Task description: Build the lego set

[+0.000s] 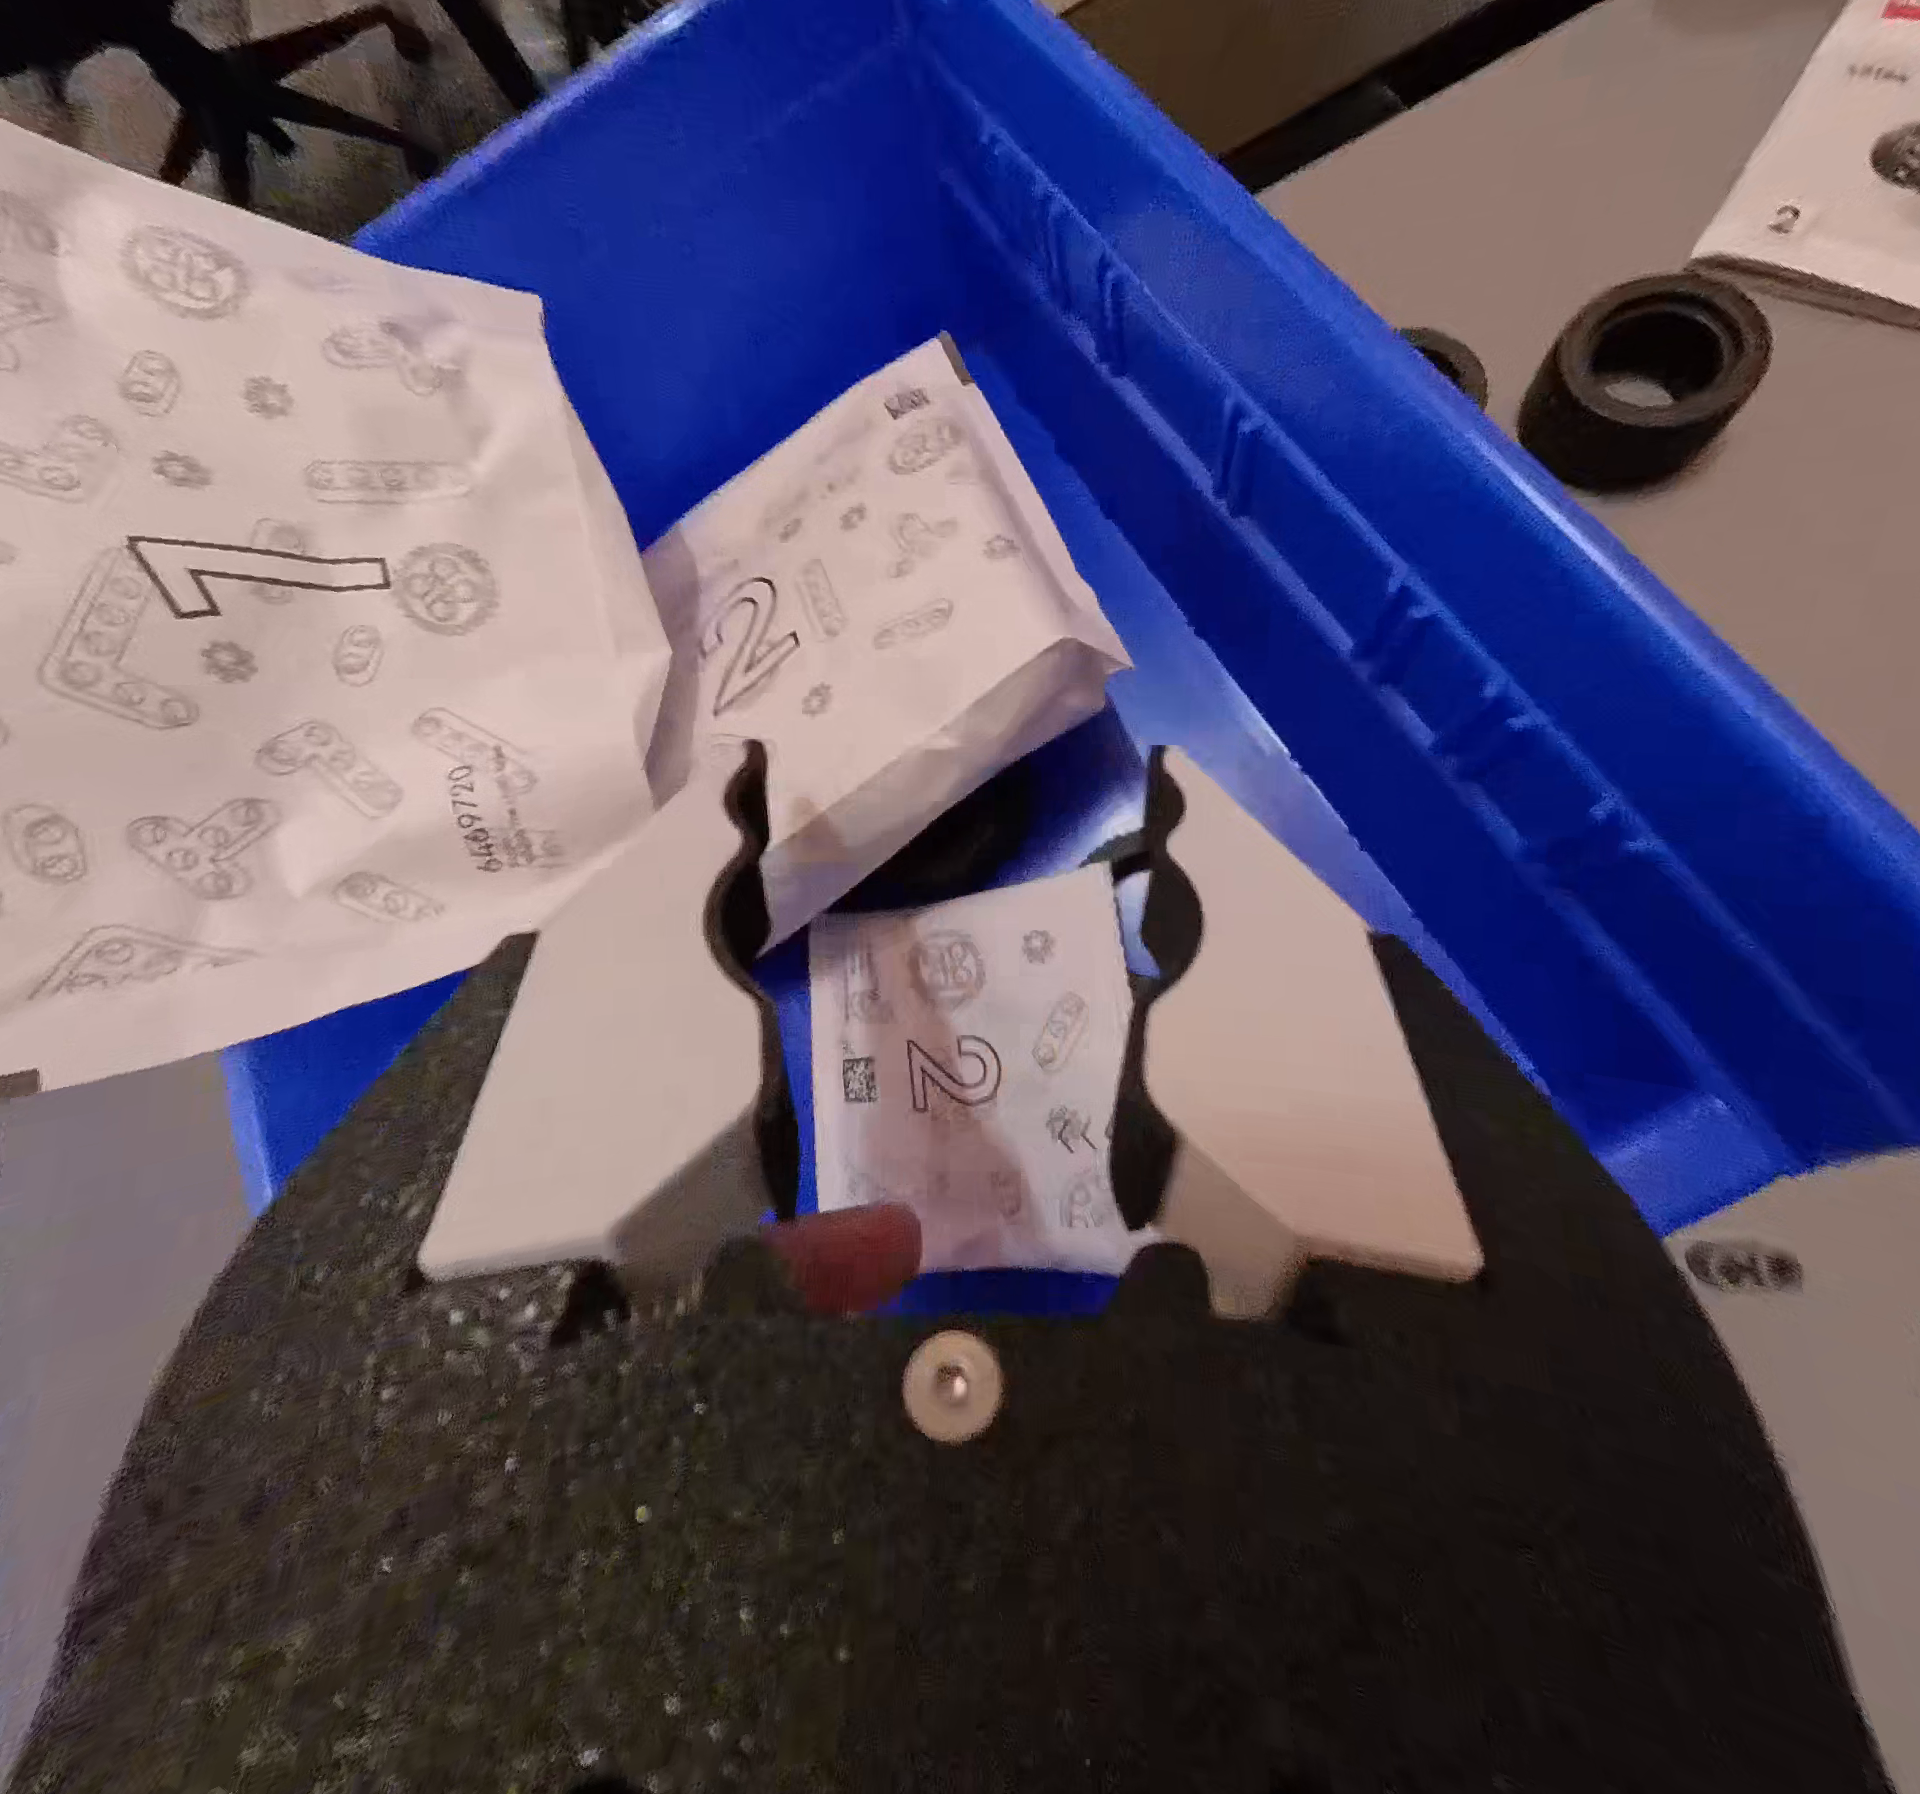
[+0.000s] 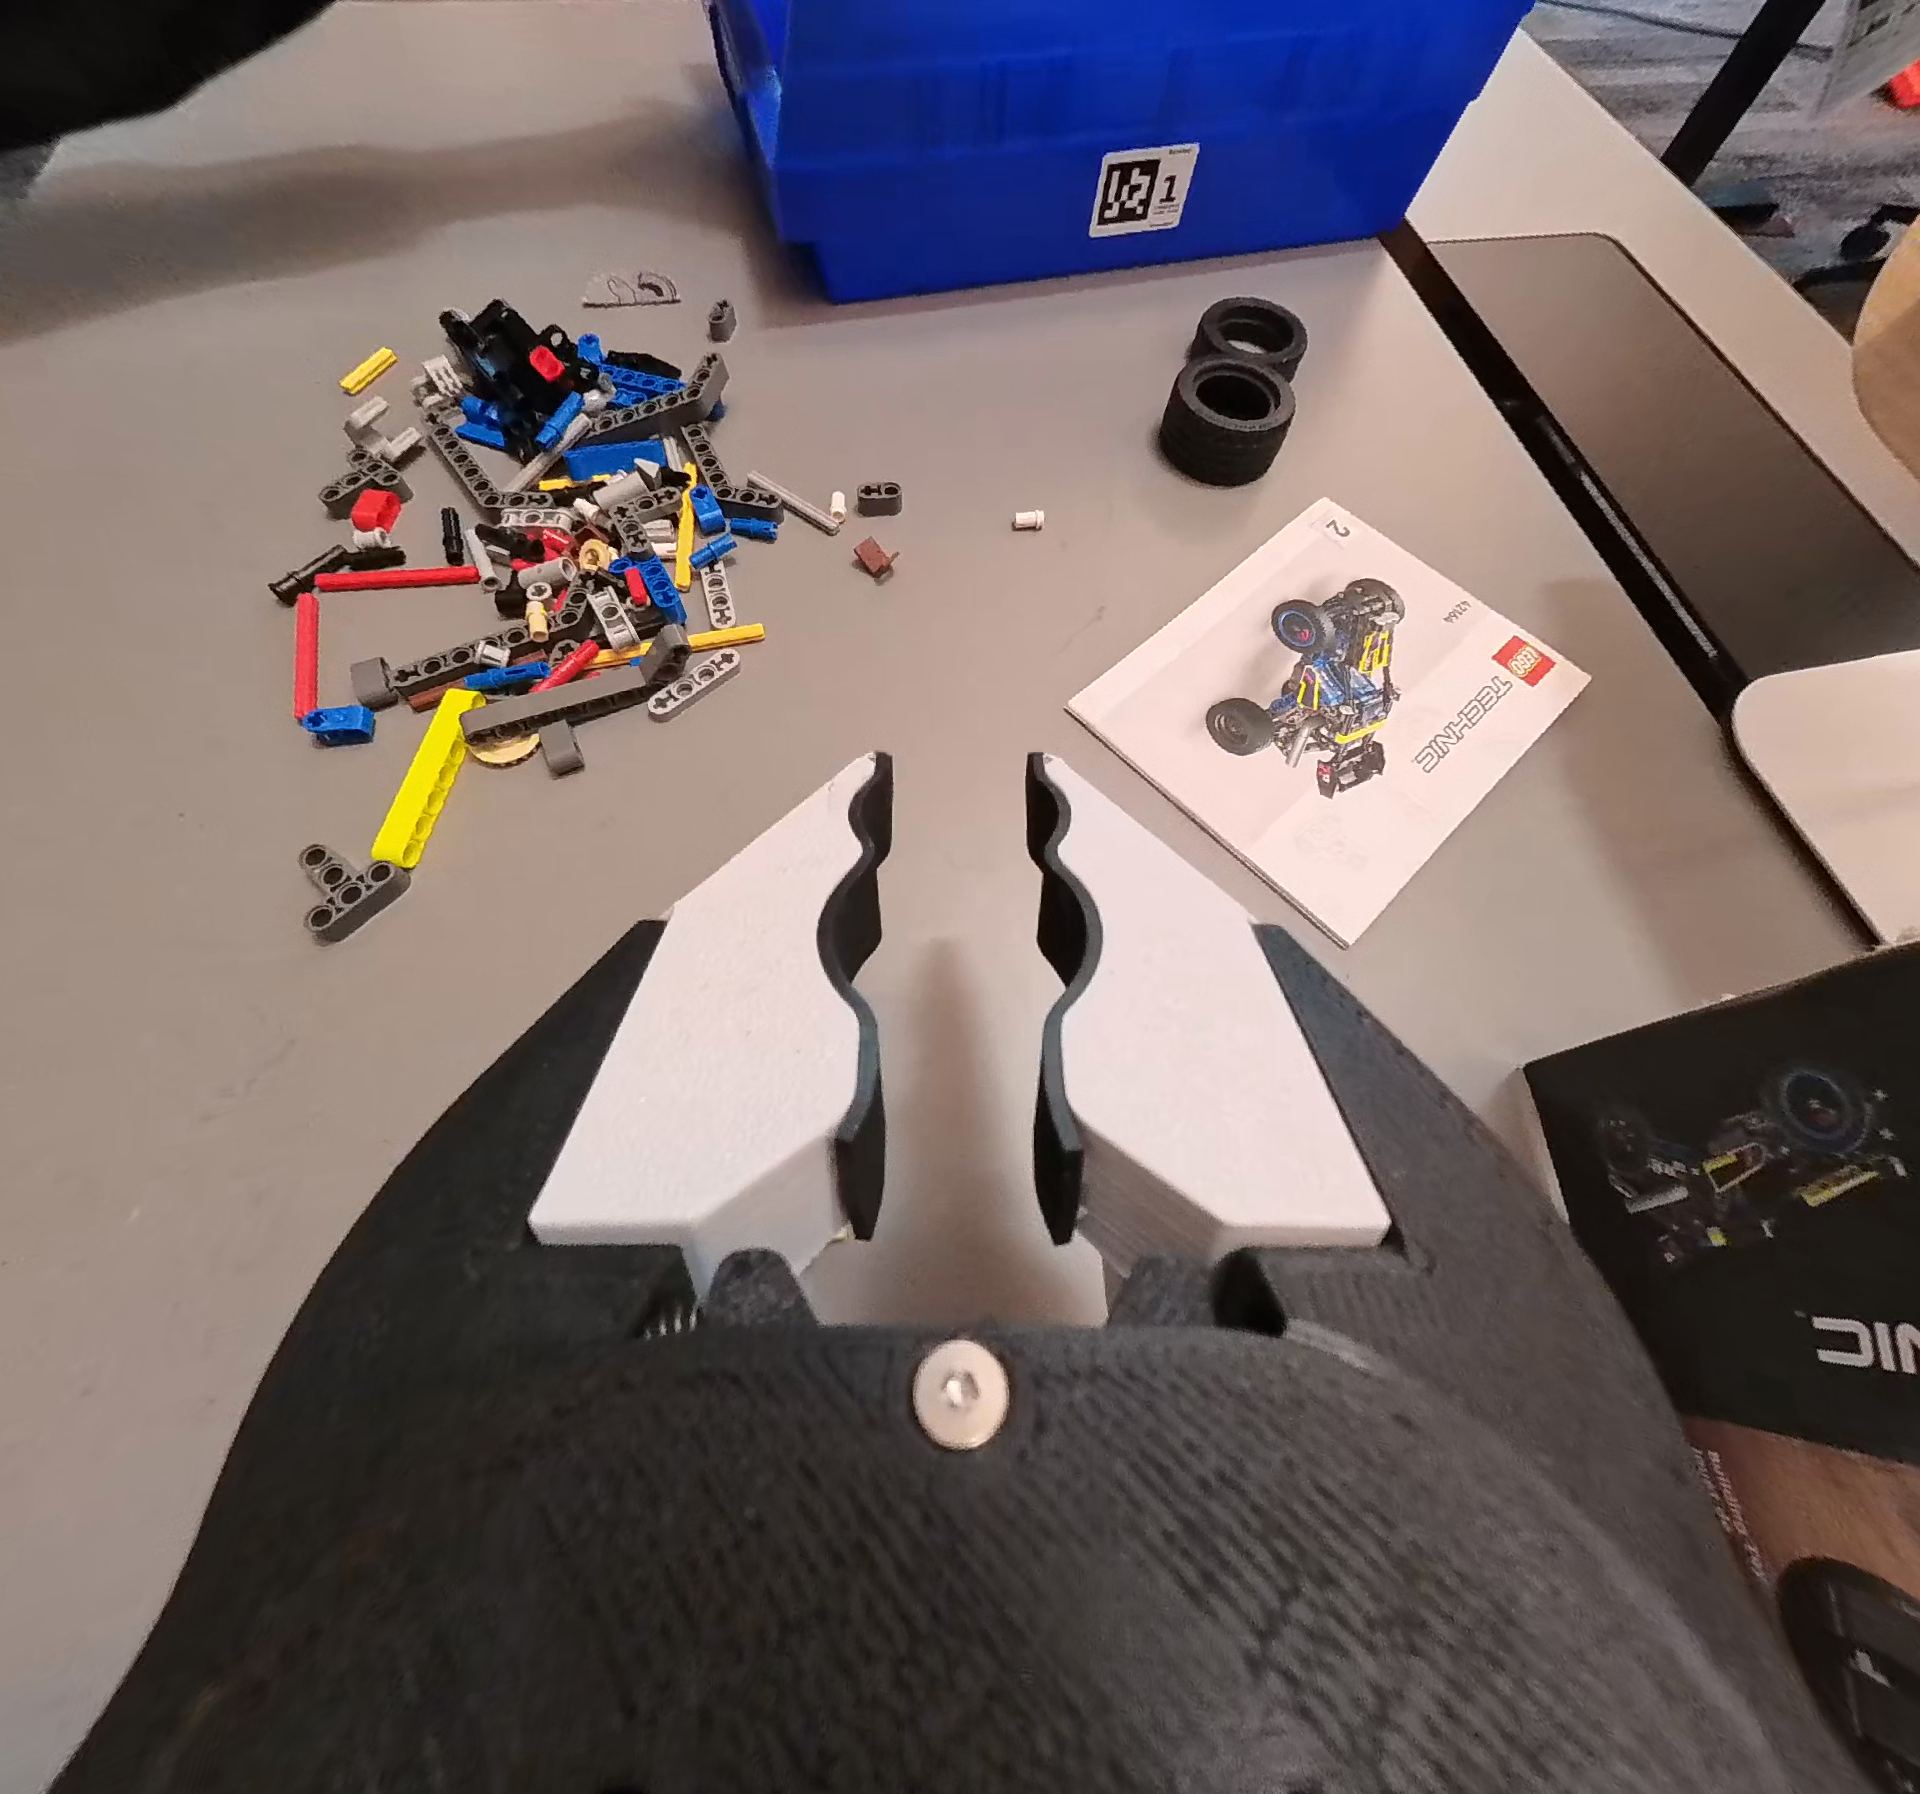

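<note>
Paper bags (image 1: pixel 852 591) fill left wrist view; loose bricks (image 2: pixel 540 560) only right.

An office-like workroom: a plain grey tabletop (image 2: pixel 1039 601) under the fingers, a closed laptop (image 2: pixel 1662 456) far right of them, a marker-tagged blue storage bin (image 2: pixel 1039 82) ahead, and black swivel-chair legs (image 1: pixel 260 82) on carpet beyond.
</note>
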`<state>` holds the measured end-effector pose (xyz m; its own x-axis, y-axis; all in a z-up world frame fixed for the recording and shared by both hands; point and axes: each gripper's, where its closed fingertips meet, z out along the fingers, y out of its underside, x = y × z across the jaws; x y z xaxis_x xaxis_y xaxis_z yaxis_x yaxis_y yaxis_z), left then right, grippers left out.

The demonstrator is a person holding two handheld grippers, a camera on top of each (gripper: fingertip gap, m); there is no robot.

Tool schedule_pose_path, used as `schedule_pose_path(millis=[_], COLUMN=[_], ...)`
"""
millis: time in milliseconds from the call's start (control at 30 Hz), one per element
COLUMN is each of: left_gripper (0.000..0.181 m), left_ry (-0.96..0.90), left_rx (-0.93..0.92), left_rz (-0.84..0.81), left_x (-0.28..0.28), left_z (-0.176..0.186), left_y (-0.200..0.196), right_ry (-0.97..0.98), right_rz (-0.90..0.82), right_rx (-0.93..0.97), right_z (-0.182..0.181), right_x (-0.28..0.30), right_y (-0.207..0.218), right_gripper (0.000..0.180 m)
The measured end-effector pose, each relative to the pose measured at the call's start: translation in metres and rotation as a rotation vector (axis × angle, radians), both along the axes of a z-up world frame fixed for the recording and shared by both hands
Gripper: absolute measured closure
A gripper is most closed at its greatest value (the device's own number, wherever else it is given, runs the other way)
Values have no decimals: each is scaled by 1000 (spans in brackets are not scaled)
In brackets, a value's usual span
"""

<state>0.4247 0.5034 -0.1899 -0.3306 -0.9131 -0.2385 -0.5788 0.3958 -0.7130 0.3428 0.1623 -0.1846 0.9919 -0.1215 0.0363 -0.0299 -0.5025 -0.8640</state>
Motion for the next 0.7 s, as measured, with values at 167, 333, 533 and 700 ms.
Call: schedule_pose_path(millis=[167,333,533,700], left_gripper=[105,120,120,123], left_ry=[275,237,358,388], left_rx=[18,29,153,202], left_rz=[-226,-298,-318,-336], left_x=[-32,-39,-30,-17], left_z=[-23,-1,-33,-52], left_y=[-9,-19,-11,-11], right_ry=[5,-15,11,4], right_rz=[14,19,21,29], right_rx=[-10,-50,-24,-44], right_z=[-3,-9,-9,-12], right_x=[-2,-2,-2,-3], right_y=[1,-3,0,-1], right_gripper=[155,155,155,155])
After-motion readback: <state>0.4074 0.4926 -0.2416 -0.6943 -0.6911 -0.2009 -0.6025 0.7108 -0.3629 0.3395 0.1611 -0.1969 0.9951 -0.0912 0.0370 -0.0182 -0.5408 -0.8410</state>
